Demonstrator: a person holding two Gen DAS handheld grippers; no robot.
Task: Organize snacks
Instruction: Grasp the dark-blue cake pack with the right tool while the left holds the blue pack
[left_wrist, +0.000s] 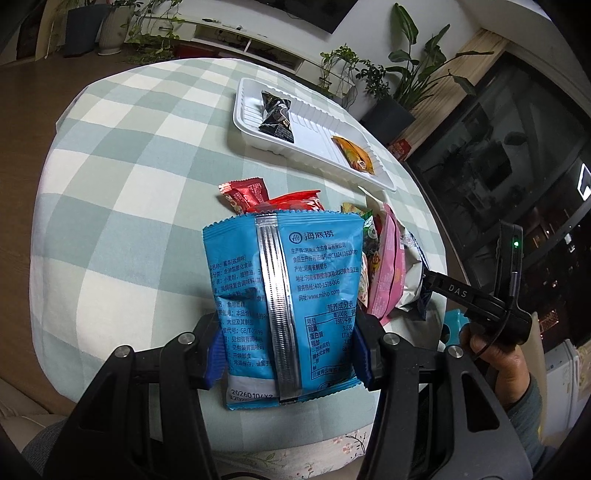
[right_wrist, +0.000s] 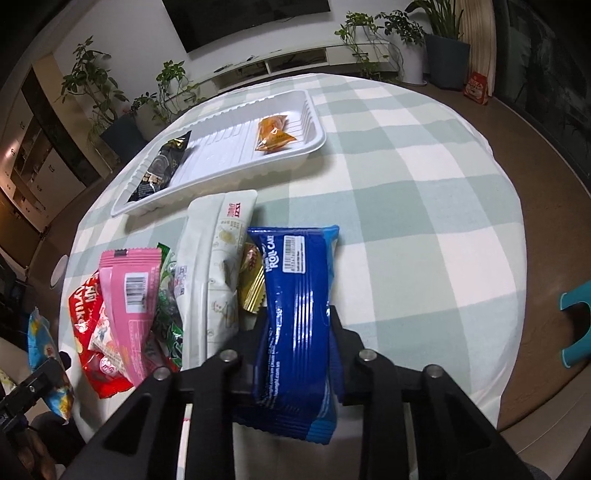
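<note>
My left gripper (left_wrist: 288, 354) is shut on a light blue snack bag (left_wrist: 284, 280), its blue pads pinching the bag's lower sides, back label facing me. In the right wrist view my right gripper (right_wrist: 295, 332) is shut on a dark blue roll cake packet (right_wrist: 299, 295), whose middle is squeezed between the fingers. A white tray (right_wrist: 221, 158) lies beyond, holding a black packet (right_wrist: 162, 166) and an orange packet (right_wrist: 273, 134). Left of the roll cake lie a white packet (right_wrist: 214, 258), a pink packet (right_wrist: 129, 302), a red packet (right_wrist: 83, 325) and a gold one (right_wrist: 251, 280).
The round table wears a green and white checked cloth (right_wrist: 406, 184), bare on the right side. A teal stool (right_wrist: 576, 325) stands off the table's right edge. Potted plants (right_wrist: 92, 85) and a low white TV unit (right_wrist: 277, 62) line the far wall.
</note>
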